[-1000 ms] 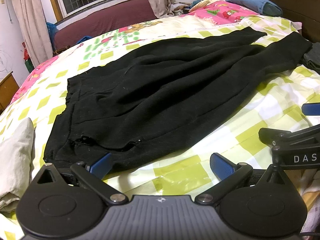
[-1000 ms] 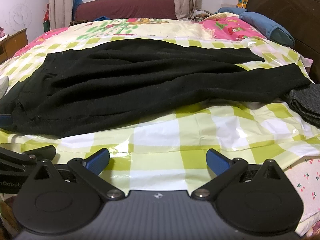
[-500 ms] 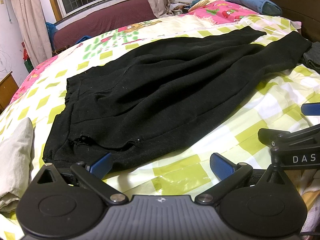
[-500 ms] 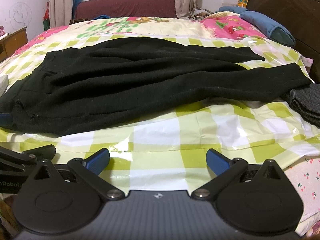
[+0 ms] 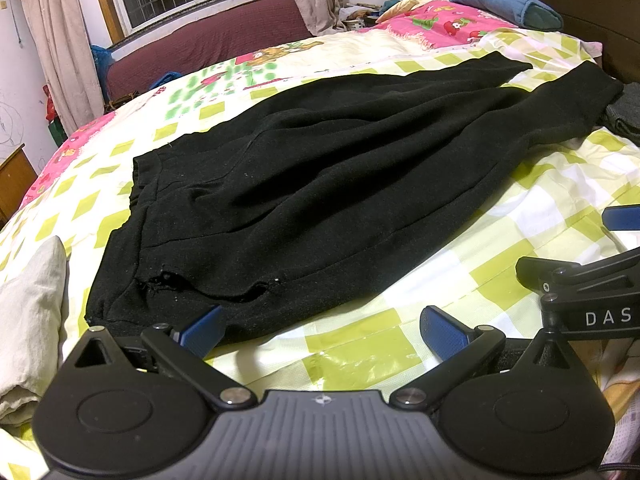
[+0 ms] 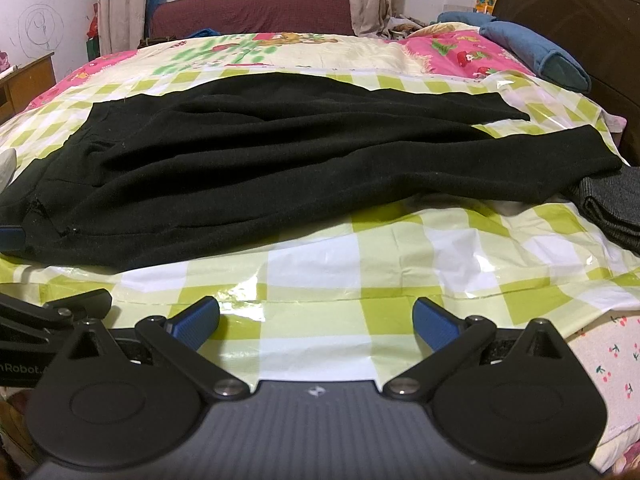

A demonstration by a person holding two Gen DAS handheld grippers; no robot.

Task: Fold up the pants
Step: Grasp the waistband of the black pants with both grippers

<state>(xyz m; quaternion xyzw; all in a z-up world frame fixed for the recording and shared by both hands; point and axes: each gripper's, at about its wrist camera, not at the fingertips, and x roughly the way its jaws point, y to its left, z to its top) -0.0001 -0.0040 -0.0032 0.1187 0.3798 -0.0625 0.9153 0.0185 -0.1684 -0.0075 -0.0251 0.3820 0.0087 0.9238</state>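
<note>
Black pants (image 5: 340, 184) lay flat on the bed (image 5: 500, 264), waistband at left, legs running right — unfolded. Left gripper (image 5: 320, 326) sat spread at the near waist corner; right gripper (image 6: 316, 318) hovered released over bare sheet. Likely pre-grasp — next move: clamp the near edge, fold over.
</note>
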